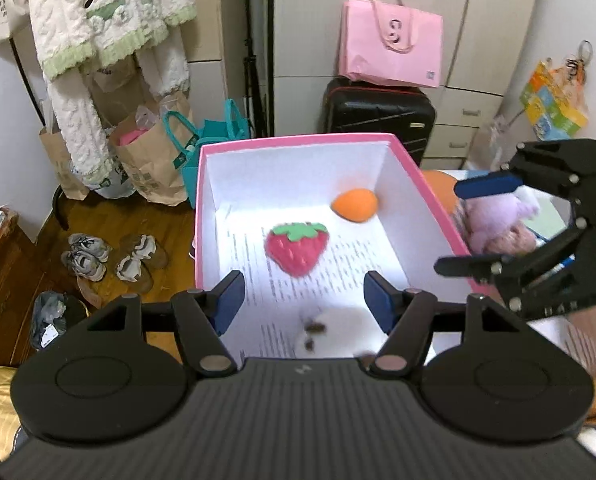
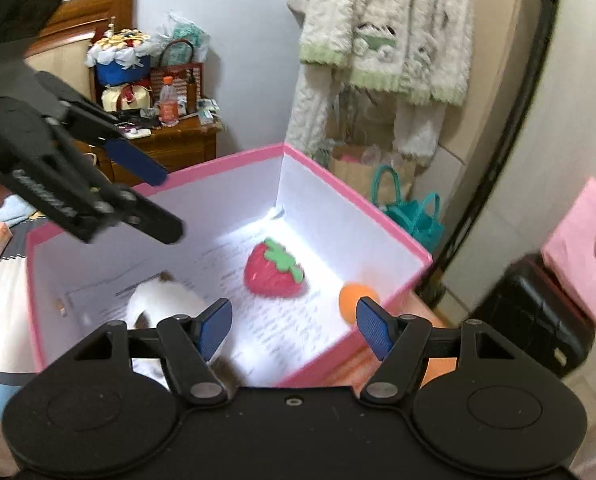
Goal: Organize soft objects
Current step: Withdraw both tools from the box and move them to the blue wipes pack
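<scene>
Both my grippers, left [image 1: 300,300] & right [image 2: 293,328], gape wide w/ nothing held, above the pink box [image 1: 426,192]. White plush [image 2: 165,300] lies inside it nearest me; strawberry [image 1: 296,248] mid-box, orange ball [image 1: 354,205] at far wall.

A pink box [image 1: 426,184] filled the frame's centre, holding a strawberry toy [image 1: 296,249] and an orange ball [image 1: 355,205], while the left gripper [image 1: 302,302] gaped empty at bottom centre.
</scene>
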